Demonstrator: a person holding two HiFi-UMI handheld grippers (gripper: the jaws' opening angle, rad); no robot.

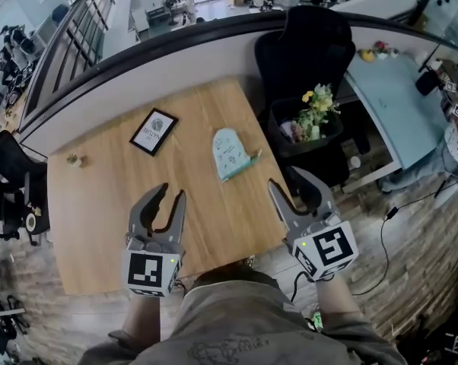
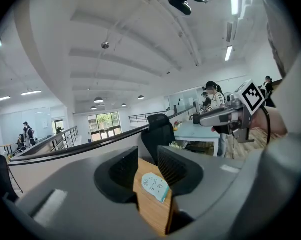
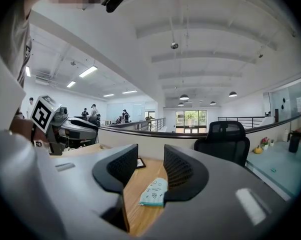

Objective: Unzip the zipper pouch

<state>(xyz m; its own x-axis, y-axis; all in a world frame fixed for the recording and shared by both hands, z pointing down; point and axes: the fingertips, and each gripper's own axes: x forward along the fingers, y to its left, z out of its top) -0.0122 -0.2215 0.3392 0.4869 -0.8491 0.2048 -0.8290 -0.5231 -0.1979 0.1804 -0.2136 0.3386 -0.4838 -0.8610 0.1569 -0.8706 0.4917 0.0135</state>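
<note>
Nothing done yet, by my read. The pouch [image 1: 233,154] lies flat on the wooden counter [image 1: 100,226], in its far right part, close to the right edge, untouched. My left tool [image 1: 170,198] hovers over the near part of the counter. My right tool [image 1: 287,181] hangs at the counter's right edge. Both are well short of the pouch, jaws apart on each, nothing between them. In the left gripper view the pouch [image 2: 155,186] shows through the gap, out beyond the jaws. The right gripper view shows the pouch [image 3: 154,193] the same way. A teal strip runs along one long side, likely the zipper. It looks closed, but it's too small to be sure. A small tab sticks out at the right, maybe the pull.

Left to do: everything. Reach in, pin the body with one tool, catch the pull with the other, draw it along.

Around:
- framed picture [image 1: 154,131], left of the pouch and apart from it
- tiny plant-like thing [image 1: 74,159] near the counter's left edge
- black office chair [image 1: 313,52] past the far right corner
- dark bin with flowers [image 1: 311,120] off the right side
- pale blue desk [image 1: 396,105] further right

Nothing blocks the way from either tool to the pouch. Likely snags: the pouch is flat and light and may slide toward the edge, and the pull is small.
</note>
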